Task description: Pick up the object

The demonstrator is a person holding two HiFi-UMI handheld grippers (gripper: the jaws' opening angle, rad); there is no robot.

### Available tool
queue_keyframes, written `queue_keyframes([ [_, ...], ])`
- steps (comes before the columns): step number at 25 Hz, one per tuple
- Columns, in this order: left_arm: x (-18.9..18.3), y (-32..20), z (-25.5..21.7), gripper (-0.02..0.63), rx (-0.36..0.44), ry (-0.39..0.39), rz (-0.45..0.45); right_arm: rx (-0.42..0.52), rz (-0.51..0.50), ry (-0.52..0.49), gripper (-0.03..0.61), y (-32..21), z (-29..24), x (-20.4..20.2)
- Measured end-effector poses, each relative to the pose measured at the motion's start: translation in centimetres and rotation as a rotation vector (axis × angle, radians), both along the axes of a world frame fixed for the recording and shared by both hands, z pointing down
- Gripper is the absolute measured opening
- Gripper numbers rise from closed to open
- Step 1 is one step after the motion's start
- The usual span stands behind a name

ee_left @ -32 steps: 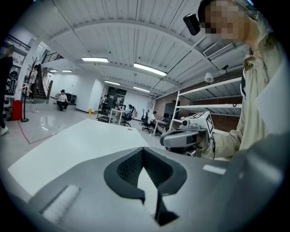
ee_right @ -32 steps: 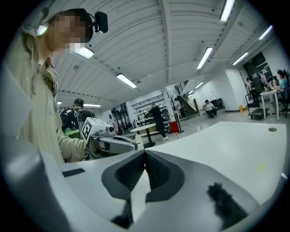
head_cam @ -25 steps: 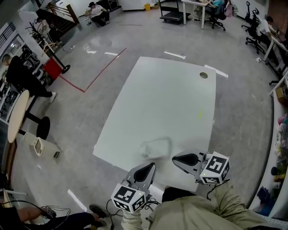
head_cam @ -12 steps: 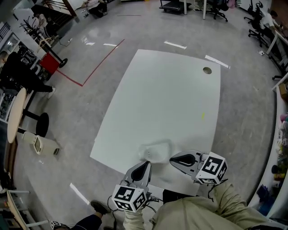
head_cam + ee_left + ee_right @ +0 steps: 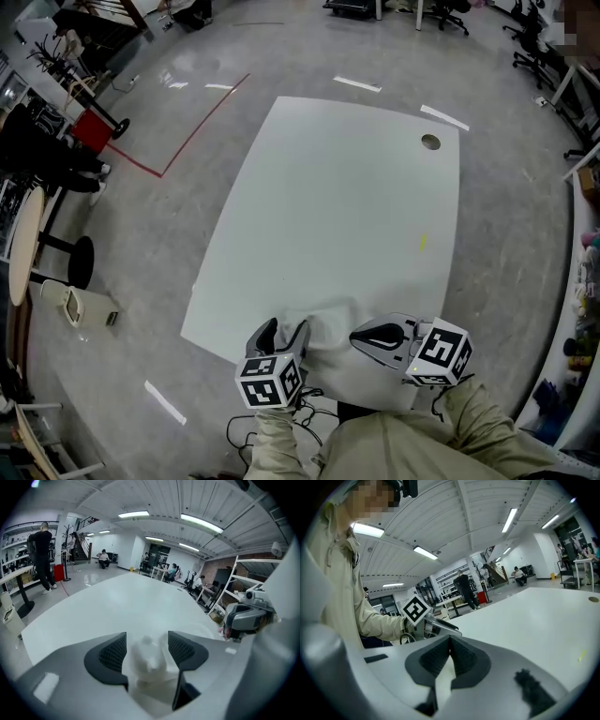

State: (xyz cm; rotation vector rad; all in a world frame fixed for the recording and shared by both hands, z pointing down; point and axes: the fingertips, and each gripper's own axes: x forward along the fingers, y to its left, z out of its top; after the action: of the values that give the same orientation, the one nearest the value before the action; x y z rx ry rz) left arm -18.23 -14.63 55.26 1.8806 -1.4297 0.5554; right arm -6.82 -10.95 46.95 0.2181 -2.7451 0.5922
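Note:
A pale, whitish lumpy object (image 5: 323, 323) lies on the white table (image 5: 347, 187) near its front edge. My left gripper (image 5: 284, 330) is at the object's left end, and its jaws are opening. In the left gripper view the object (image 5: 147, 658) sits between the two dark pads (image 5: 111, 654), filling most of the gap. I cannot see the pads pressing on it. My right gripper (image 5: 361, 336) hovers just right of the object with its pads (image 5: 440, 657) closed together and nothing between them. The left gripper's marker cube (image 5: 416, 611) shows in the right gripper view.
A round cable hole (image 5: 430, 142) is at the table's far right corner and a small yellow speck (image 5: 422, 242) lies right of centre. Grey floor surrounds the table, with a red line (image 5: 187, 141) at the left. People and office chairs are far off.
My left gripper has moved forward to the object, and its jaws have gone from shut to open around it. The right gripper has barely moved.

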Motion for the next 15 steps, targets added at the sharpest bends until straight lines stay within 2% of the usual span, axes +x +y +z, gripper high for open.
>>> queue_keyframes([
  [4,0.1,-0.1,2.0,0.286,-0.063,-0.020,-0.015,-0.008,0.003,0.001,0.002,-0.4,0.3,-0.3],
  [11,0.2,0.0,2.8,0.288,-0.060,0.148,-0.088,-0.020,-0.013,0.018,0.002,-0.5,1.5,-0.8],
  [15,0.5,-0.1,3.0,0.278,-0.072,0.150,-0.077,-0.035,-0.016,0.015,0.002,-0.5,2.1,-0.9],
])
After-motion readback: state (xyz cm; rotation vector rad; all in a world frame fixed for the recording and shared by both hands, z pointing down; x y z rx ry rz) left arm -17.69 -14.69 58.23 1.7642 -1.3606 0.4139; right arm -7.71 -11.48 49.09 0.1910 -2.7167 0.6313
